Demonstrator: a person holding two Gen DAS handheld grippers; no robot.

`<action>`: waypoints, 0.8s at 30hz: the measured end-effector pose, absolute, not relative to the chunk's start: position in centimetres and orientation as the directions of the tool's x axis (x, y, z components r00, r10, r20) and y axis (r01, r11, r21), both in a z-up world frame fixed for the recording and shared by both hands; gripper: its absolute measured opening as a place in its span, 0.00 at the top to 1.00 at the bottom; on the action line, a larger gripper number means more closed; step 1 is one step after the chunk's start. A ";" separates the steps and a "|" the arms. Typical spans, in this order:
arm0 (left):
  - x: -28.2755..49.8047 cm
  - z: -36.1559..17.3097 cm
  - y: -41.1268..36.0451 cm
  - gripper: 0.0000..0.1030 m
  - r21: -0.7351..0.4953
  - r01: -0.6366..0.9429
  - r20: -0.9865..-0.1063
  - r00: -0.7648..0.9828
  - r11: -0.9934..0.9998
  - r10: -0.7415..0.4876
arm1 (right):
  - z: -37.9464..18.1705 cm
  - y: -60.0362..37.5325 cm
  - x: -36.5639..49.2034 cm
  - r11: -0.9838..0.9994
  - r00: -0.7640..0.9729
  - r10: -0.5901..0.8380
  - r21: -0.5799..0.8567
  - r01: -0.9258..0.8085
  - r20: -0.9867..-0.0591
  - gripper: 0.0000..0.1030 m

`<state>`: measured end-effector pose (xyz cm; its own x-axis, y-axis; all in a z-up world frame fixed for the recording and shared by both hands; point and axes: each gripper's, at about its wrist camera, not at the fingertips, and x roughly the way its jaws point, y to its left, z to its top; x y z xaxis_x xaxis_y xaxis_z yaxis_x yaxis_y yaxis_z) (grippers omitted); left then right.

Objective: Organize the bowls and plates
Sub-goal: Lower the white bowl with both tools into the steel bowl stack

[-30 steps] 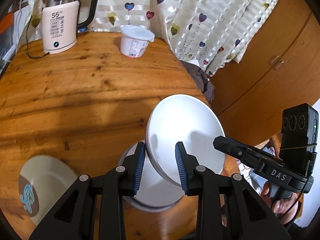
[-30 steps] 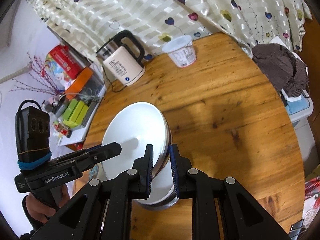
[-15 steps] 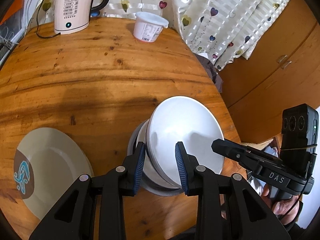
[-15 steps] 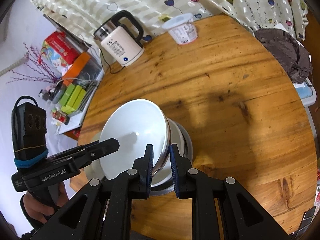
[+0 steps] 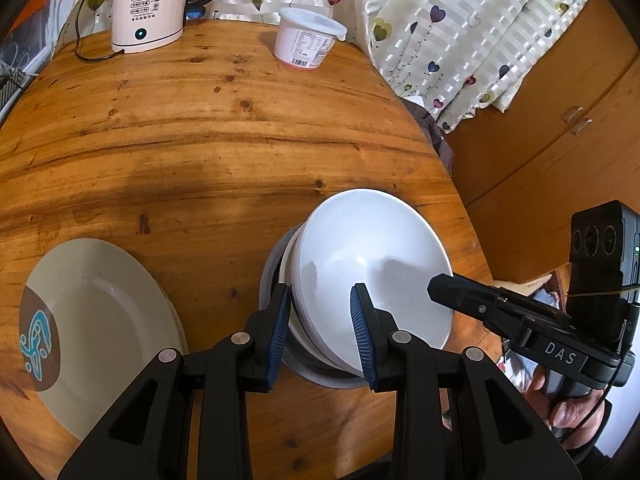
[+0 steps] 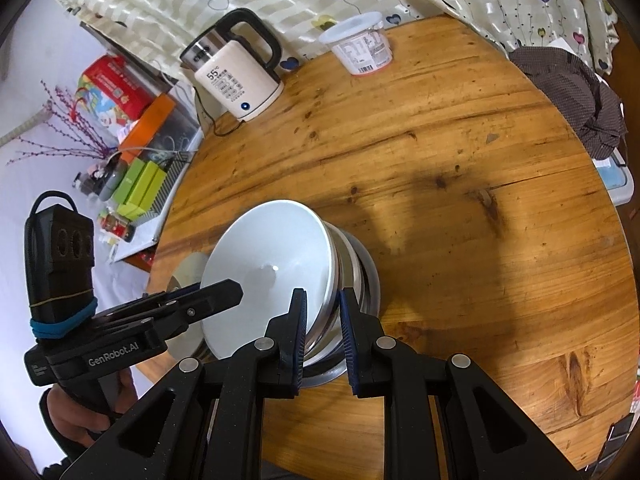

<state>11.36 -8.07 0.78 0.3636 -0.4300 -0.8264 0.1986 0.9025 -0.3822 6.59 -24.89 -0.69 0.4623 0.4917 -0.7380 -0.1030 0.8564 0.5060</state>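
Observation:
A stack of bowls stands on the round wooden table (image 5: 200,128): a white bowl (image 5: 372,264) on top, nested in others, with a steel bowl (image 6: 360,276) at the bottom. My left gripper (image 5: 320,328) straddles the white bowl's near rim with its jaws apart. My right gripper (image 6: 324,324) closes on the stack's rim from the opposite side; the white bowl also shows in the right wrist view (image 6: 272,276). A beige plate (image 5: 96,328) with a brown and blue motif lies to the left of the stack.
A cream electric kettle (image 5: 148,4) and a white plastic tub (image 5: 308,40) stand at the table's far edge by the curtain. A dark cloth (image 6: 580,96) hangs off the table's right side. A wooden cabinet (image 5: 560,100) stands to the right. Clutter fills a shelf (image 6: 132,160).
Both grippers lowered the white bowl into the stack on the table. The bowl went from tilted and raised to nearly seated. The beige plate came further into the left wrist view.

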 end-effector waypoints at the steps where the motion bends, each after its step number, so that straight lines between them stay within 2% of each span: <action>1: 11.3 0.8 -8.1 0.69 -0.382 0.197 -0.826 0.365 0.903 -0.429 | -0.7 -24.9 6.6 0.856 0.461 0.492 0.506 -0.103 -0.739 0.84; 24: 10.5 0.8 -9.1 0.69 -0.287 0.218 -0.835 0.420 0.933 -0.355 | -0.9 -24.6 6.6 0.861 0.453 0.488 0.495 -0.113 -0.746 0.83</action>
<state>10.49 -9.10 0.82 0.4201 -0.3549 -0.8352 0.2180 0.9329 -0.2867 6.62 -24.59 -0.94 0.4535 0.4882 -0.7457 -0.1127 0.8613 0.4954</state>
